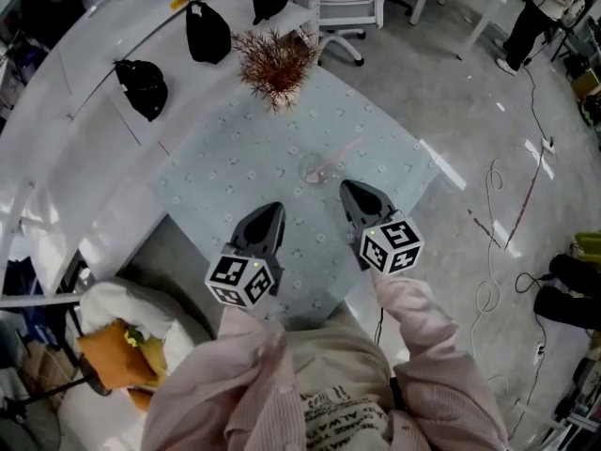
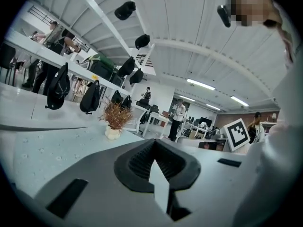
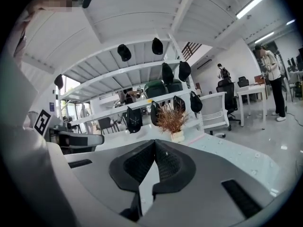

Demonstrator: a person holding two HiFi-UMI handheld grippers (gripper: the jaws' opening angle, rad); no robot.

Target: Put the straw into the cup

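On the mat (image 1: pixel 225 167), the straw (image 1: pixel 343 152) seems to lean in the cup (image 1: pixel 311 168), tip toward two o'clock. Left claw (image 1: pixel 275 209) and right claw (image 1: pixel 346 187), at six o'clock, are pressed together, empty. Hold them clear so nothing tips.

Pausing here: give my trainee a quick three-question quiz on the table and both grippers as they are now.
1. True or false: the right gripper holds the straw.
2. What stands at the far side of the cloth? A) kettle B) dried plant C) laptop
3. Left gripper: are its fingers apart or together?

Key:
1. False. Its fingers are shut on nothing, and the straw's lower end is at the cup.
2. B.
3. Together.
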